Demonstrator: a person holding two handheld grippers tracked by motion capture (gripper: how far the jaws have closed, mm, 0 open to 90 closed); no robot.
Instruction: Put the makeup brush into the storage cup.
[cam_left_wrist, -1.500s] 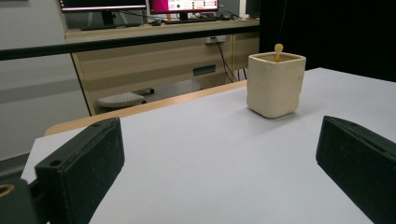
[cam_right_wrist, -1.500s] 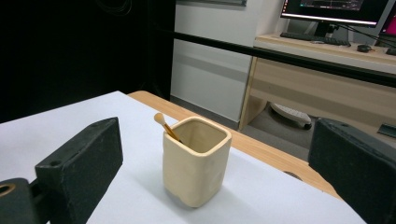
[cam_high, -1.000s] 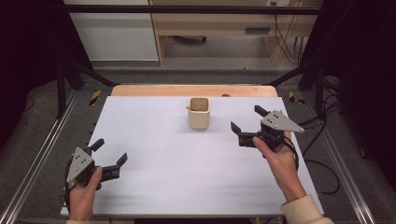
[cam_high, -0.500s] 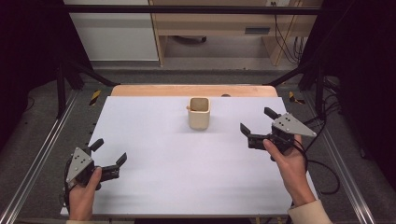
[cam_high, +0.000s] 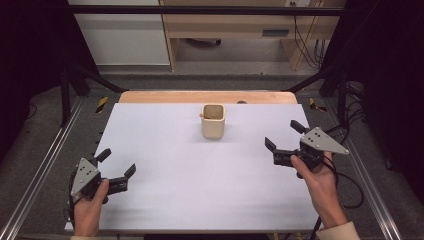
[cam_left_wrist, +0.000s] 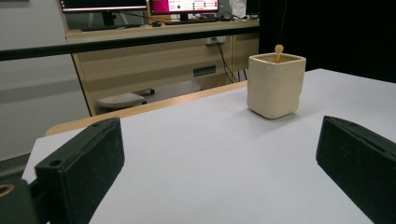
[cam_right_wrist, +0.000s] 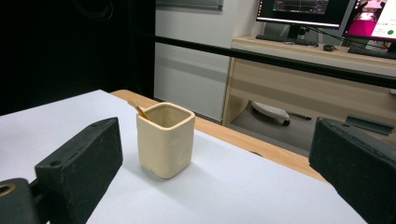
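2 grippers, left gripper (cam_high: 116, 167) at 7 o'clock, right gripper (cam_high: 282, 136) at 4 o'clock, jaws spread, empty; cream cup (cam_high: 213, 121) with wooden stick (cam_right_wrist: 138, 109) at 12 o'clock on tabletop (cam_high: 200, 185).

Light: even, bright from overhead on the table (cam_high: 200, 200).
Shadow: soft beside the cup (cam_right_wrist: 165, 138).
Blur: my jaws nearest the camera.
Surround: dark.

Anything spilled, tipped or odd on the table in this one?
Nothing stands out. The cream cup stands upright on the white table, a wooden stick leaning inside it; no spill shows.
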